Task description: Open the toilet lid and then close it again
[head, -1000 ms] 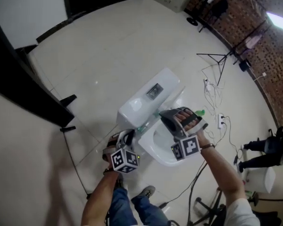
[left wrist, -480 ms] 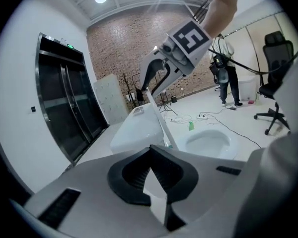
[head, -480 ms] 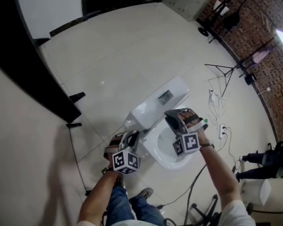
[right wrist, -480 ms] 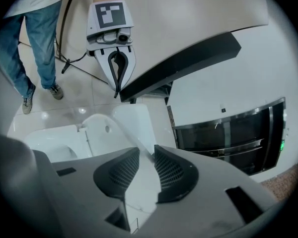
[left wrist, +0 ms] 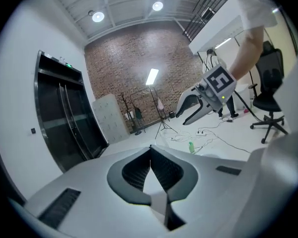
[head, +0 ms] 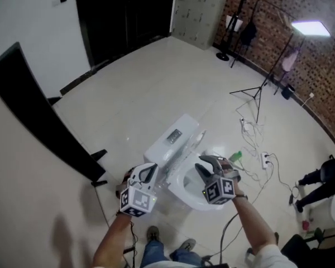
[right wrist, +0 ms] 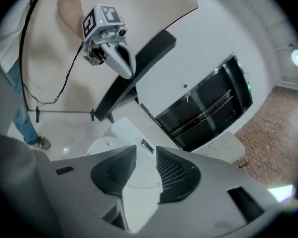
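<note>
The white toilet (head: 178, 161) stands on the pale floor, its tank (head: 170, 138) at the far side and its bowl (head: 191, 191) nearest me. In the right gripper view its lid (right wrist: 103, 145) looks lowered over the bowl. My left gripper (head: 148, 173) hovers above the toilet's left side, shut and empty; in its own view the left gripper (left wrist: 150, 151) has its pads pressed together. My right gripper (head: 208, 165) hangs over the bowl's right side. Its jaws have just been opening, and the right gripper (right wrist: 146, 155) frames only the toilet far below, touching nothing.
A green bottle (head: 235, 156), a power strip (head: 264, 159) and loose cables lie on the floor right of the toilet. A tripod stand (head: 257, 96) rises behind them. A long black panel (head: 44, 121) leans at the left. A person (head: 324, 180) sits at the far right.
Both grippers have lifted up and away from the toilet, which now looks smaller in the head view. The right gripper has rolled and its jaws stand wider apart.
</note>
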`<state>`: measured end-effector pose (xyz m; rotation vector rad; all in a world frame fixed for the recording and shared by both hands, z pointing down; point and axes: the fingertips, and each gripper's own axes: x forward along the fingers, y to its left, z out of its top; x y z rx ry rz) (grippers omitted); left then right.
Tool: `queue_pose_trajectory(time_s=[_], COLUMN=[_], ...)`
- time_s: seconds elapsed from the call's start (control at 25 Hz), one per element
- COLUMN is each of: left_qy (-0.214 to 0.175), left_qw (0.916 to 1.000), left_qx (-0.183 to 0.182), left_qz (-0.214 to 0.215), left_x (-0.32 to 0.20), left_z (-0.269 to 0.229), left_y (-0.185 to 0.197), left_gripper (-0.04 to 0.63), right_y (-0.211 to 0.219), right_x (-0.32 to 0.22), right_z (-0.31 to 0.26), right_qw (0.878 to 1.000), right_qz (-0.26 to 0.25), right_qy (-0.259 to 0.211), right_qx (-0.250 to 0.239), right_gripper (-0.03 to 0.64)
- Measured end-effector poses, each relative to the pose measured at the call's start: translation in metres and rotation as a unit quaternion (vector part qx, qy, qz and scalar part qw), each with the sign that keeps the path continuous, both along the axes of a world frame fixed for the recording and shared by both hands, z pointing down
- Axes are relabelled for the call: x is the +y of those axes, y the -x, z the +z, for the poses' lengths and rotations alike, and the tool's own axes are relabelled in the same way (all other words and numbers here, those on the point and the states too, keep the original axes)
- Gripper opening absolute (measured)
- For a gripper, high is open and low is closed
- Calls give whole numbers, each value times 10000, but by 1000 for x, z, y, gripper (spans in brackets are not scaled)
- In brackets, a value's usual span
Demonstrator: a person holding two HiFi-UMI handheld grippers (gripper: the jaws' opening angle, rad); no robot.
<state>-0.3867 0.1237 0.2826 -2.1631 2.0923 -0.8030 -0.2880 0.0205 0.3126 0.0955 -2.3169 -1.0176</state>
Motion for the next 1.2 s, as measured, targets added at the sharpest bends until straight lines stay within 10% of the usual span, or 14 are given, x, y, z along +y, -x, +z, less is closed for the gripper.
queue_pose_trajectory(time_s=[0.12,0.32,0.52,1.2], left_qy=[-215,-431,-421,-376], left_qw=[9976,9821,9687,9504], left_qx=[636,1703,2093,2414], left_qz=[192,677,1269,1925], left_x=[7,20,32,19], left_z=[-34,-63,-65,-70], left_y=[-30,-97,-161,-228], left_gripper=[2,20,37,35], right_y=[-41,-115,-178,-230], right_x=[16,42,69,79], right_z=[-50,-98,-101,-104], right_qw=[9908,9258,8808,8758], right_qz=[425,1090,1323,1521], right_qy=[993,2891,3647,3469], right_qx=[-812,-2178,-2715,-2991], right_gripper=[130,130,130,130])
